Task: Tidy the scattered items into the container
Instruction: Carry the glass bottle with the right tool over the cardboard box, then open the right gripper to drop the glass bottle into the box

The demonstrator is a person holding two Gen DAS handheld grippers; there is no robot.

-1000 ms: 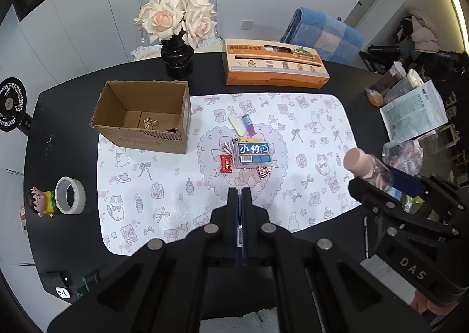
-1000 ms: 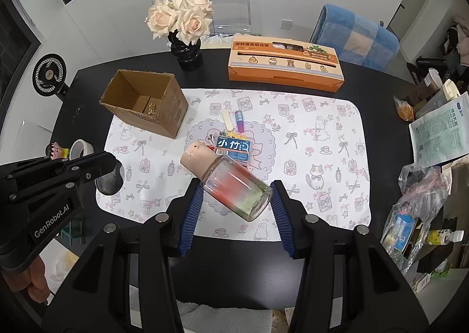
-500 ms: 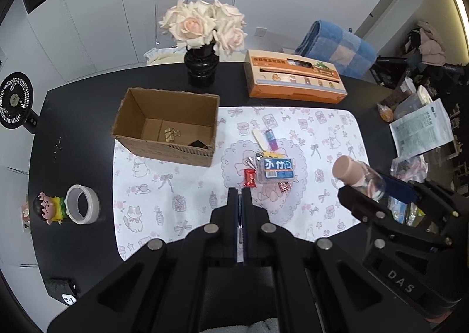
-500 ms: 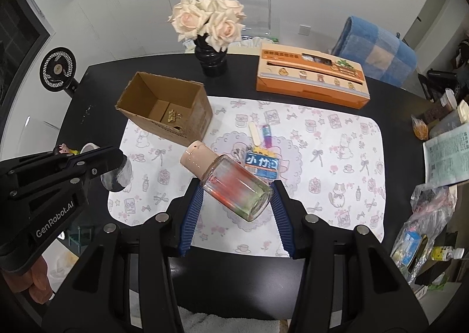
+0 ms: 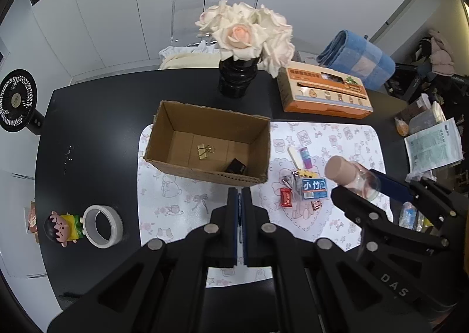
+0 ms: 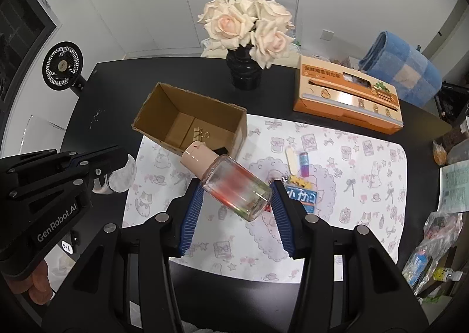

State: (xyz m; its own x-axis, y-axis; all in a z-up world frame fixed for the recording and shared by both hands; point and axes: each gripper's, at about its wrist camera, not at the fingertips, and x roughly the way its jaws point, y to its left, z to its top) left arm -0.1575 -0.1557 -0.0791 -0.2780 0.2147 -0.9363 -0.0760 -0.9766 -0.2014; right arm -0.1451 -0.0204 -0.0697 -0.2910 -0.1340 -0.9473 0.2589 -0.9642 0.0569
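Cardboard box (image 6: 190,125), the container, sits open-topped on the patterned mat (image 6: 366,186) left of centre on the tabletop (image 5: 88,127), in front of the vase of roses (image 5: 239,81). I hold one glass bottle (image 6: 234,186) with a pink cap crosswise in the right gripper (image 6: 234,195); its fingers are clamped on the bottle's two sides, cap pointing toward the box. My left gripper (image 5: 241,201) carries nothing, its fingers pressed together, and hovers at the box's near wall. To do this step well, I judge that I should bring the bottle fully over the opening, lower it inside the walls, and only then release, keeping the left gripper clear of the drop path. Count inside the box: one gold binder clip (image 5: 204,151) and one dark small item (image 5: 236,167). Count loose on the mat: one blue-labelled packet (image 5: 314,188), one red sweet (image 5: 286,197), one purple tube (image 5: 304,155), one pale stick (image 5: 294,154), plus a few smaller pieces I cannot separate.
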